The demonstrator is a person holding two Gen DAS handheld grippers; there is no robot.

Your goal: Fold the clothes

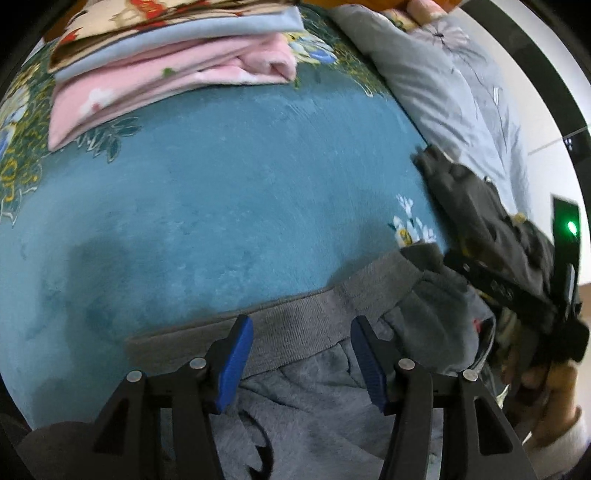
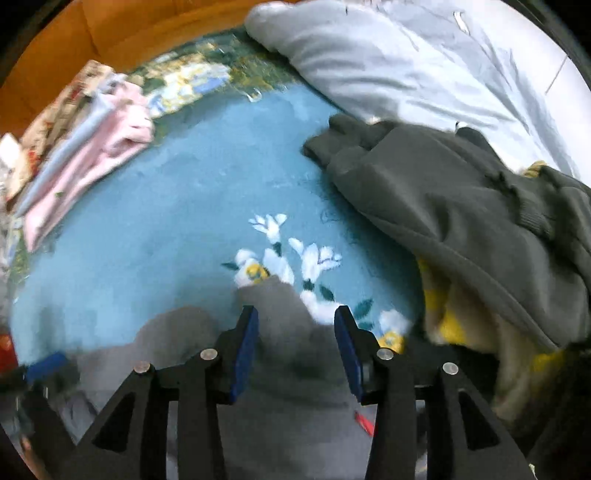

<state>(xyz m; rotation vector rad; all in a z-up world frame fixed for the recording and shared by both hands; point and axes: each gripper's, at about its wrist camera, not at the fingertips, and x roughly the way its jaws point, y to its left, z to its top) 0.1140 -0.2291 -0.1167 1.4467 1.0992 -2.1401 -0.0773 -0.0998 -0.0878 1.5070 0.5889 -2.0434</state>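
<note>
Folded garments in stack: three – cream floral-print cloth (image 1: pixel 147 14) on top, pale blue cloth (image 1: pixel 177 40) in the middle, pink fleece with white flowers (image 1: pixel 166 77) at the bottom
Loose garments: two – grey ribbed-hem sweatshirt (image 1: pixel 295 332), dark charcoal sweatshirt (image 2: pixel 461 206)
Yellow-and-cream fabric (image 2: pixel 447 325): one, mostly covered
Teal plush flowered blanket (image 1: pixel 221 184): one
Pale grey-blue printed quilt (image 2: pixel 388 55): one

Left wrist view looks steeply down along left claw (image 1: pixel 302 363), close over grey garment (image 1: pixel 314 398) on the teal blanket (image 1: pixel 221 177). Right wrist view also steep down along right claw (image 2: pixel 296 347), close, blurred. Both share the blanket, folded stack (image 1: pixel 166 70) at far left, dark garment (image 2: pixel 461 206) at right, pale quilt (image 2: pixel 388 59) beyond.
</note>
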